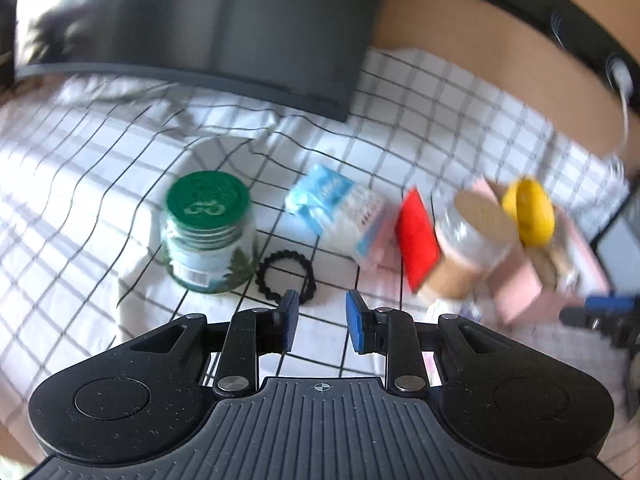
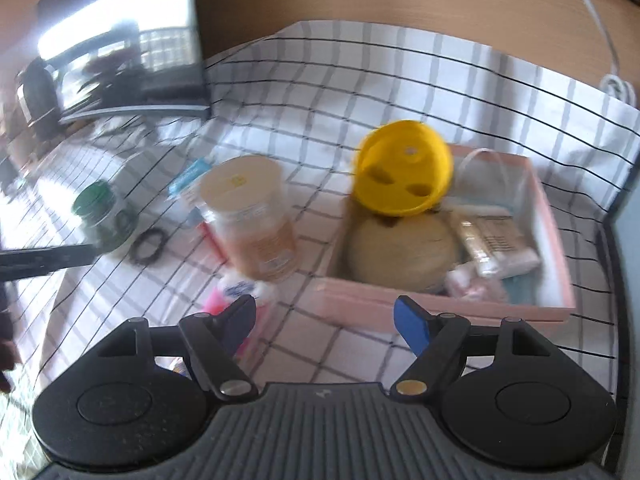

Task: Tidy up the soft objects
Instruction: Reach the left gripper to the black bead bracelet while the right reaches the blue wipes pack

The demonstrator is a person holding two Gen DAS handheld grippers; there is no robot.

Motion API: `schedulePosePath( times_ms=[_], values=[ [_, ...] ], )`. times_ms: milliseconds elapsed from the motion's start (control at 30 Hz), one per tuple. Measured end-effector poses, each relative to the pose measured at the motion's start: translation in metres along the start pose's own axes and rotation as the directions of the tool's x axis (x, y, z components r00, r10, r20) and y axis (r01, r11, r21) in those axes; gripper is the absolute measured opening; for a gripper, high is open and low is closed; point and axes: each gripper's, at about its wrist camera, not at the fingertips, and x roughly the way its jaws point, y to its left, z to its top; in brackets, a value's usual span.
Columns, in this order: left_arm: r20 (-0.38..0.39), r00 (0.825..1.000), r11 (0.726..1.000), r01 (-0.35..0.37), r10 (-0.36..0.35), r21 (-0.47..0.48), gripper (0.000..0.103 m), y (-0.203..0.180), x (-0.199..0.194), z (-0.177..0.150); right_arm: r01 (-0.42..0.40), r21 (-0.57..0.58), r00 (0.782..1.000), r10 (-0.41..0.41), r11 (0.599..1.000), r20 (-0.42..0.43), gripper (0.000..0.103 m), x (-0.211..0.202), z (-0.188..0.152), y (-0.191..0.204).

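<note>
A black hair tie (image 1: 286,271) lies on the checked cloth just ahead of my left gripper (image 1: 322,314), which is open and empty; its left fingertip is near the tie. The tie also shows in the right wrist view (image 2: 149,245). A blue-white tissue pack (image 1: 336,208) and a red pouch (image 1: 416,236) lie further right. A pink box (image 2: 440,304) holds a yellow round toy (image 2: 404,168), a tan round cushion (image 2: 404,252) and small packets (image 2: 496,240). My right gripper (image 2: 324,322) is open and empty just before the box's near wall.
A green-lidded jar (image 1: 208,236) stands left of the hair tie. A clear jar with a tan lid (image 2: 250,216) stands left of the pink box. A dark monitor (image 1: 208,28) stands at the back. A laptop edge (image 2: 628,216) is at the right.
</note>
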Motion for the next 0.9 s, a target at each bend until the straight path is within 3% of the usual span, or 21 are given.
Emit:
schedulePosePath(
  times_ms=[100,200,533,633,767,900],
  values=[
    [0.006,1.000,0.990,0.006,-0.007,0.140,0.029,-0.011,0.016,-0.006,-0.004,-0.022,0.999,0.004,1.000,-0.037,0.077,0.007,-0.006,0.016],
    [-0.028,0.999,0.980,-0.011,0.017,0.199,0.029,-0.014,0.040,0.002,-0.003,-0.030,0.998,0.001,1.000,-0.064,0.077,0.009,-0.014,0.026],
    [-0.180,0.983,0.981,-0.010,0.046,0.194,0.029,-0.001,0.096,0.012,0.022,-0.025,0.989,-0.025,0.999,-0.143,0.077,0.017,-0.039,0.026],
    [-0.166,0.985,0.981,-0.004,0.037,0.195,0.029,0.001,0.096,0.010,0.034,-0.025,0.991,-0.037,0.999,-0.132,0.077,0.018,-0.034,0.024],
    [-0.155,0.987,0.984,-0.002,0.030,0.177,0.029,0.003,0.096,0.009,0.025,-0.059,0.997,-0.029,0.998,-0.073,0.077,0.007,0.000,0.031],
    [-0.119,0.993,0.976,0.008,0.019,0.217,0.029,0.003,0.094,0.003,-0.002,-0.131,1.000,0.003,0.991,0.008,0.078,-0.003,0.075,0.058]
  ],
)
